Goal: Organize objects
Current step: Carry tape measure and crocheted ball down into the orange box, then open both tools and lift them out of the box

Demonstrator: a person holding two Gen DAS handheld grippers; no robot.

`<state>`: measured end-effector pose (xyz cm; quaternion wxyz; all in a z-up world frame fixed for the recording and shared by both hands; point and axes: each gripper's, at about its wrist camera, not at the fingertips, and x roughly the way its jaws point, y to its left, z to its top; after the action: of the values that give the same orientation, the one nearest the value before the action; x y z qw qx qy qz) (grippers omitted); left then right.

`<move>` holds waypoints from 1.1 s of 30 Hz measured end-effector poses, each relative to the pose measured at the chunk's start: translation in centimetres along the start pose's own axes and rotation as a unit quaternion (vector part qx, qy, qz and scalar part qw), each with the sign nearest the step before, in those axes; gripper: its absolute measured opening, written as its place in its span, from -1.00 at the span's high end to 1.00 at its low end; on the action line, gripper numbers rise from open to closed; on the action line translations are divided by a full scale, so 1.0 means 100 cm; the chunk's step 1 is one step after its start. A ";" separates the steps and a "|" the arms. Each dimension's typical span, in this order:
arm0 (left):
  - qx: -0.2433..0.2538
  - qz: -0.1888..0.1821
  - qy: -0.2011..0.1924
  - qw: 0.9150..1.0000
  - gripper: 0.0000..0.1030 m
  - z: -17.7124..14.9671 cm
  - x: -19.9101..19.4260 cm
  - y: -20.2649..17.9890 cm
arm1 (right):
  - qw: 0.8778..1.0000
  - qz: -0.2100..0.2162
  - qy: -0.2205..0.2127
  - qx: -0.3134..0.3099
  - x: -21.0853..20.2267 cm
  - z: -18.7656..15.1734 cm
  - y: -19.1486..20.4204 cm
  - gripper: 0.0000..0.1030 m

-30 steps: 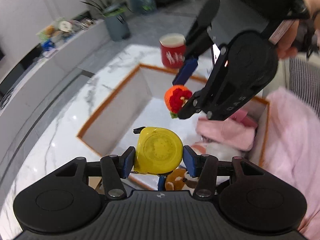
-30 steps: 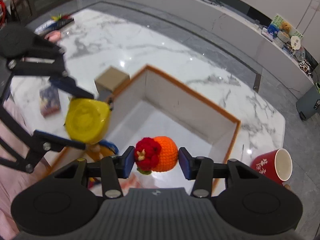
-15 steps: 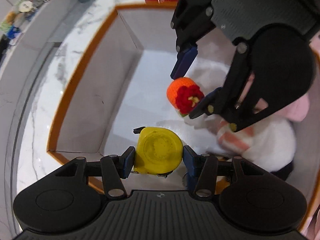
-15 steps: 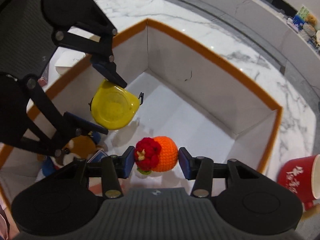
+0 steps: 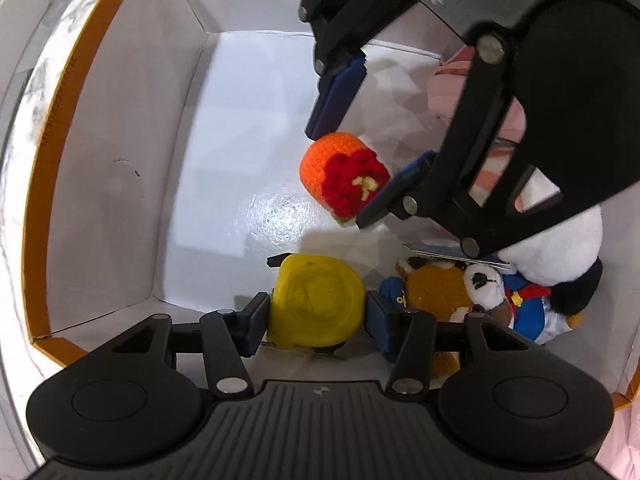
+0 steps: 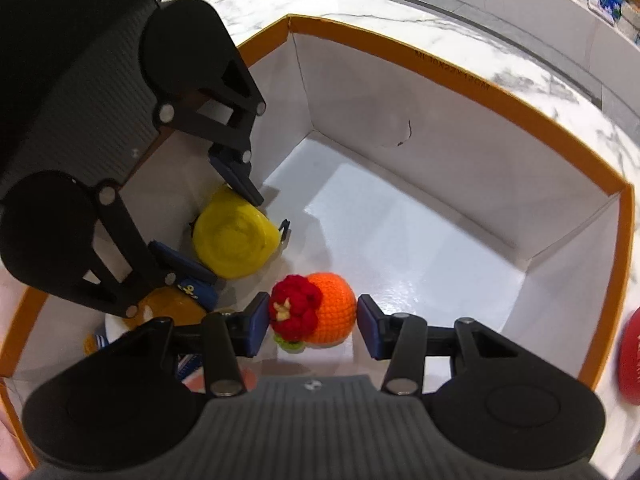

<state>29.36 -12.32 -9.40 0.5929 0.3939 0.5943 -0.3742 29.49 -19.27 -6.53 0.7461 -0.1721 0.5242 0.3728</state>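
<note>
Inside orange-rimmed box (image 6: 472,92): left tongs (image 5: 316,314) pinching round yellow tape measure (image 5: 316,304); right tongs (image 6: 308,324) pinching orange crochet ball (image 6: 330,308)

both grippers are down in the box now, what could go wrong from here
1. The left gripper with the yellow tape measure and the right gripper with the crochet orange toy sit close together inside the box; opening or lifting out could knock them together.
2. The tape measure hangs right beside the brown plush toy, so it may land on the plush and tip over.
3. The round crochet toy may roll once released.
</note>
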 end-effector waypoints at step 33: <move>-0.037 0.033 -0.114 0.992 -0.33 -0.036 -0.064 -0.038 | 0.991 0.037 0.043 0.123 0.018 0.006 0.016 -0.07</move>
<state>24.31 -10.78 -3.07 0.6833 0.3455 0.5229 -0.3745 29.04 -17.18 -7.72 0.7243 -0.0754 0.6035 0.3248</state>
